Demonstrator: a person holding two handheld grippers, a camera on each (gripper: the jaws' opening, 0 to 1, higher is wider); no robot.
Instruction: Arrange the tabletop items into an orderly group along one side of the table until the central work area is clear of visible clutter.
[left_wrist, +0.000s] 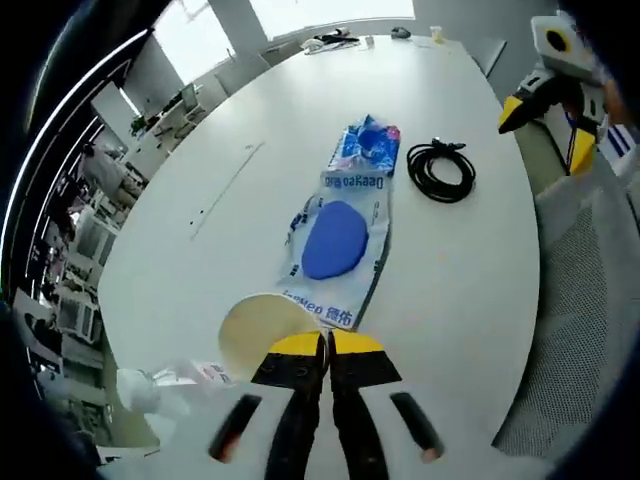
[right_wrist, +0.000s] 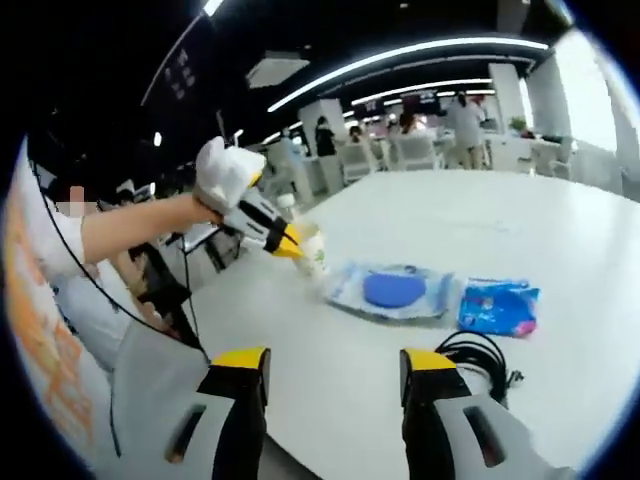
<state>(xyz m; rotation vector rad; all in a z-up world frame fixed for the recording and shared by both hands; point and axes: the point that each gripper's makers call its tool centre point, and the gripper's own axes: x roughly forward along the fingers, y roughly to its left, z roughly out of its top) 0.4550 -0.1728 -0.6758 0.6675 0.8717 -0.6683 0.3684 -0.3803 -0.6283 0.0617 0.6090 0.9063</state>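
Note:
My left gripper (left_wrist: 327, 345) is at the table's near edge, jaws together on the rim of a pale paper cup (left_wrist: 262, 330). The right gripper view shows that left gripper (right_wrist: 285, 240) in a gloved hand at the cup (right_wrist: 313, 252). Beyond the cup lies a clear package with a blue disc (left_wrist: 335, 240) (right_wrist: 395, 290), then a blue packet (left_wrist: 368, 145) (right_wrist: 498, 305). A coiled black cable (left_wrist: 440, 170) (right_wrist: 480, 355) lies beside them. My right gripper (right_wrist: 335, 370) is open and holds nothing, above the table edge near the cable; it appears raised as the right gripper (left_wrist: 545, 100).
The white oval table (left_wrist: 200, 260) stretches far ahead, with small items (left_wrist: 335, 40) at its far end. A crumpled clear plastic bottle (left_wrist: 170, 385) lies left of the cup. A grey mesh chair (left_wrist: 590, 300) stands at the right edge. Desks and people are in the background.

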